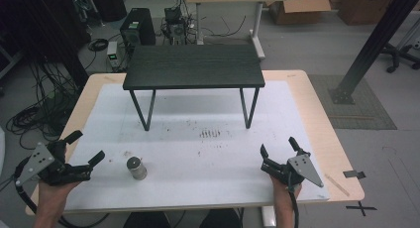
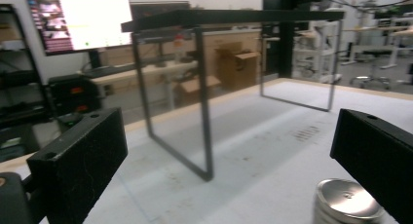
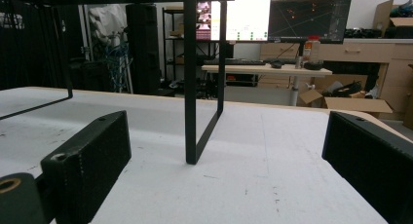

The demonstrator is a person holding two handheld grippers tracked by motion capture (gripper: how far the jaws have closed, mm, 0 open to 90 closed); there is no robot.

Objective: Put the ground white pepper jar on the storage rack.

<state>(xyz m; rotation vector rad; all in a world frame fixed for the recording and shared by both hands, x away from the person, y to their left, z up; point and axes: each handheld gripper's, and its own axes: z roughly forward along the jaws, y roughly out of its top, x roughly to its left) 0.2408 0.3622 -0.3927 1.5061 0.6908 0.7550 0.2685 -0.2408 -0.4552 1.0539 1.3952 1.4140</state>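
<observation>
Two hand-held tools rest low over a white worktop (image 1: pixel 198 153), both with jaws apart and empty.

The left tool (image 1: pixel 81 151) has a small metal canister (image 1: pixel 136 168) just beside it, standing upright on its right, not touching. The right tool (image 1: pixel 278 148) sits well apart from the canister. Beyond both tools stands a small black table (image 1: pixel 193 66) on thin metal legs.

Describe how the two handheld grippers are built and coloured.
The left gripper and right gripper are black, each with two blocky matte jaws bearing small holes, a grey three-cornered plate dotted with holes on top, and a black trailing cable. No sleeves show.
</observation>
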